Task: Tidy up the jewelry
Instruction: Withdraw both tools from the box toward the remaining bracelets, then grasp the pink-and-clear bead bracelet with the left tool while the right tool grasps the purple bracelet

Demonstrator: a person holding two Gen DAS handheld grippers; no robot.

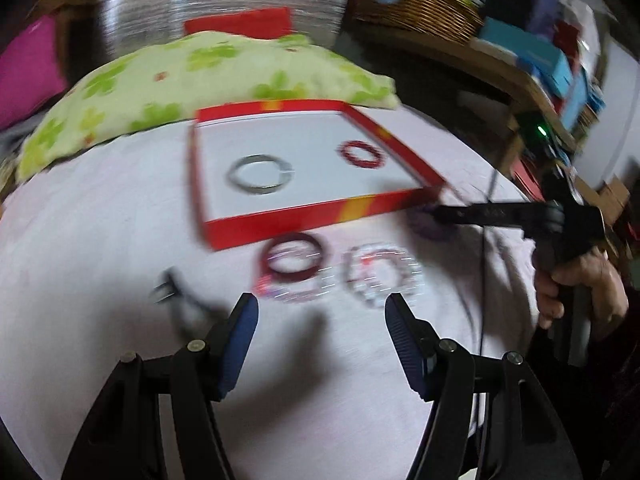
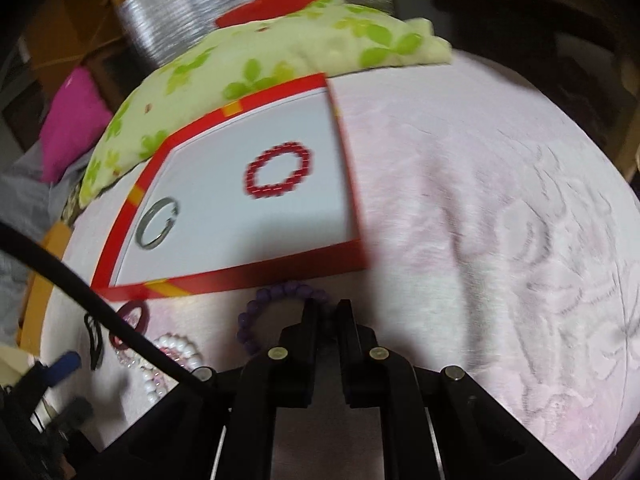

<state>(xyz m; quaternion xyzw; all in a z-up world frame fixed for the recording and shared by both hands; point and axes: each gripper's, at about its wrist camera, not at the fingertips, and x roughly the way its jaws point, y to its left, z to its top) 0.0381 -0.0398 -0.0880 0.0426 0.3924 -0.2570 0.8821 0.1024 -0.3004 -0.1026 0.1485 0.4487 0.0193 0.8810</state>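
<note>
Our right gripper [image 2: 327,307] is clamped down on the purple beads [image 2: 276,294], which lie on the pink cloth [image 2: 460,200] just in front of the red box [image 2: 256,278], near its front corner. Our left gripper [image 1: 322,308] hangs over the cloth with jaws apart and nothing between them. Just beyond its tips we see a dark red bangle [image 1: 294,258] and a white bead bracelet [image 1: 380,276] side by side, close to the box's front wall; motion blur smears both. Inside the box, on its white floor, sit a silver bangle [image 1: 260,174] and a red bead bracelet [image 1: 362,154], well apart. A black clip [image 1: 168,286] lies left of the bangle. A floral pillow [image 1: 160,88] lies behind the box.
</note>
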